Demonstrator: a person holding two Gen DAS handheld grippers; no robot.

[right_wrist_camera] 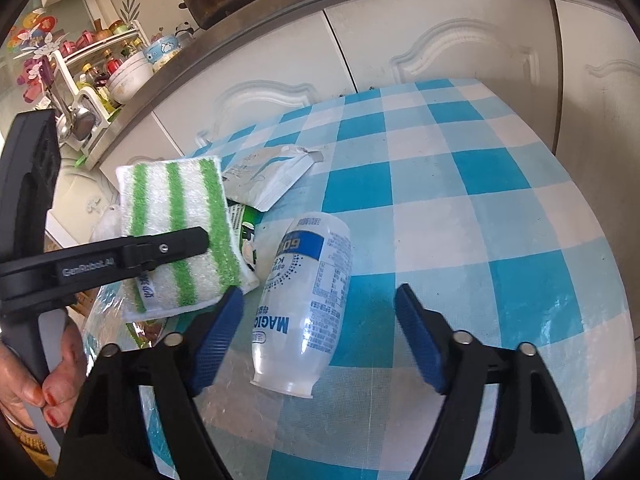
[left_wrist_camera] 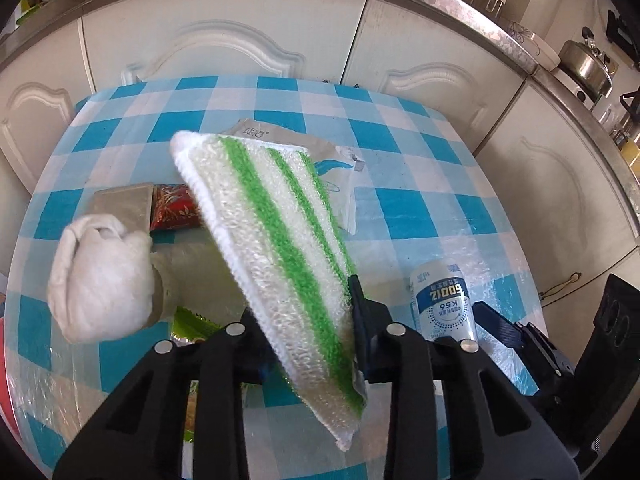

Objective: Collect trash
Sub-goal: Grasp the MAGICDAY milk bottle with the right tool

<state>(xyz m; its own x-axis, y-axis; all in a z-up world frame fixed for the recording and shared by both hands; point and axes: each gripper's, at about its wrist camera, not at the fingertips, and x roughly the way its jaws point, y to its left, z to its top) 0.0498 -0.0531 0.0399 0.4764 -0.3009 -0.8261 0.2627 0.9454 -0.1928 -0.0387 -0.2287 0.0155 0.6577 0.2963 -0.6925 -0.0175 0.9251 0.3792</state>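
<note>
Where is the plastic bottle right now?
The plastic bottle lies on its side on the checked table, between the open right claw's fingers, right of the striped cloth.

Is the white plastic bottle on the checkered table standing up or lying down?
Lying down. The bottle rests on its side on the tablecloth, its label text running lengthwise.

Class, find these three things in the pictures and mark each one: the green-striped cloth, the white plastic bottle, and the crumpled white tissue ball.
Green-striped cloth (left_wrist_camera: pixel 276 256), left wrist view, on its middle green stripe.
White plastic bottle (right_wrist_camera: pixel 308 300), right wrist view, on its printed label mid-body.
Crumpled white tissue ball (left_wrist_camera: pixel 100 276), left wrist view, on its front bulge.
</note>
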